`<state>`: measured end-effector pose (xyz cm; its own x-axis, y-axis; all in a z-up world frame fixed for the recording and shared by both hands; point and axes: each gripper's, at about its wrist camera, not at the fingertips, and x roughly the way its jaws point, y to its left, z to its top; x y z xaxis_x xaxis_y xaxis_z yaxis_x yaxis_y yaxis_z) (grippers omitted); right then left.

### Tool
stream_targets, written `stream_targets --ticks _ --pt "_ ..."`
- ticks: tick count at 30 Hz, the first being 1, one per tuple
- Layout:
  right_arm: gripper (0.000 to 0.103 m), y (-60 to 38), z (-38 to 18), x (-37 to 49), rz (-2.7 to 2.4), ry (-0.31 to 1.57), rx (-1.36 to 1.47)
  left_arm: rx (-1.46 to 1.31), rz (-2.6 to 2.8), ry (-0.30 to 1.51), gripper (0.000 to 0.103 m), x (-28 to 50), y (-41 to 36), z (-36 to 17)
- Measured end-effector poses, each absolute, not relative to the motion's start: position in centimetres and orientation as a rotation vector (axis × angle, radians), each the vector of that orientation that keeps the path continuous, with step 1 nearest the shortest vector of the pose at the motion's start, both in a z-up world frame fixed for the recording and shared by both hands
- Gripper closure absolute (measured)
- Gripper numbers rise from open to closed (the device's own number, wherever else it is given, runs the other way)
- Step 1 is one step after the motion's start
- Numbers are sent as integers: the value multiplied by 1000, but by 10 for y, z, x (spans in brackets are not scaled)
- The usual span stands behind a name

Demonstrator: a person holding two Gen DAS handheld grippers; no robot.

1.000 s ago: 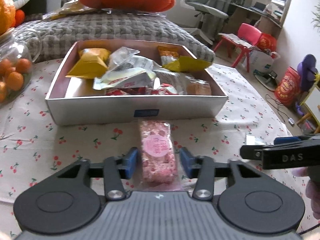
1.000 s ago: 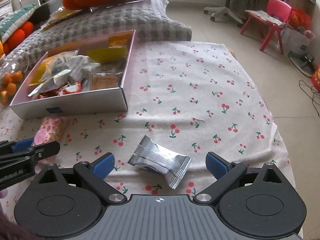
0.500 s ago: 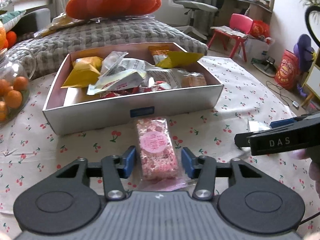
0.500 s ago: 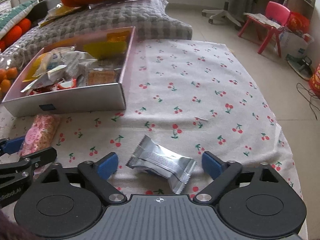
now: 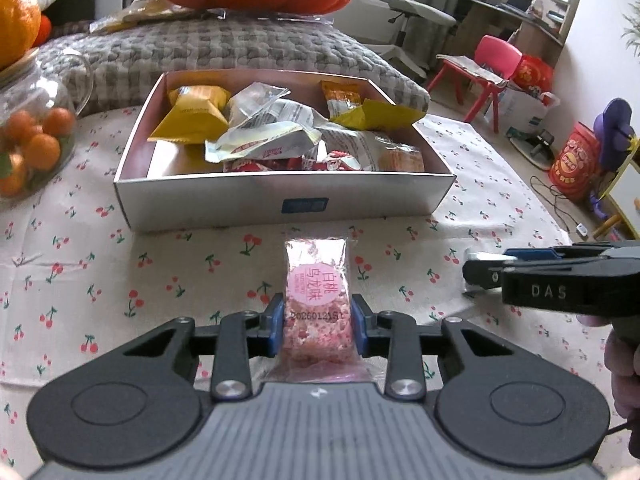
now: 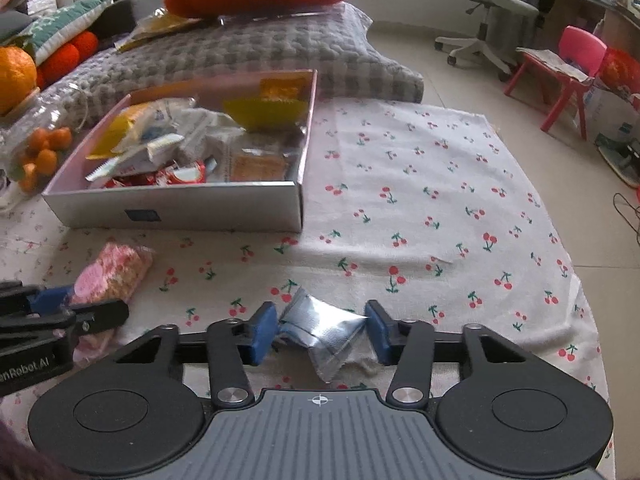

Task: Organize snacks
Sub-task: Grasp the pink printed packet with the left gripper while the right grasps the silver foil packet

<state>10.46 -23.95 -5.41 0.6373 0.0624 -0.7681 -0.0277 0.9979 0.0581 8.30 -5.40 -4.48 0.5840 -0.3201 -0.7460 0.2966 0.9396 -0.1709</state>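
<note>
Gripping: left claw [image 5: 319, 330] one pink bar [image 5: 316, 300]; right claw [image 6: 322, 332] one silver packet [image 6: 324, 330].

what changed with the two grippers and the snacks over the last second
Both grippers closed in. The left gripper narrowed until its pads pressed the sides of the pink snack bar. The right gripper went from wide open to squeezing the silver packet, which has crumpled. Neither snack looks lifted yet. The snack box and its contents stayed put on the cherry cloth.
</note>
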Motion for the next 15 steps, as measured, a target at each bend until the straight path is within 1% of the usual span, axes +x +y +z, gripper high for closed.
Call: stream_targets --ticks 3,6,7,8,10,15 --pt "62 -240 -52 105 66 894 59 -33 -362 883 73 81 -51 -43" --pt "58 -243 -54 105 75 894 71 -38 -362 887 73 79 -47 -43" --pt "53 -246 -55 106 75 895 92 -39 -360 889 73 78 -46 -44" --pt "42 -249 -56 107 73 905 112 -39 -359 891 73 78 -45 -44" --pt "30 -254 -59 108 59 926 144 -36 -359 892 73 77 -43 -45" --pt "24 -255 -64 110 47 921 131 -33 -360 892 73 76 -43 -44"
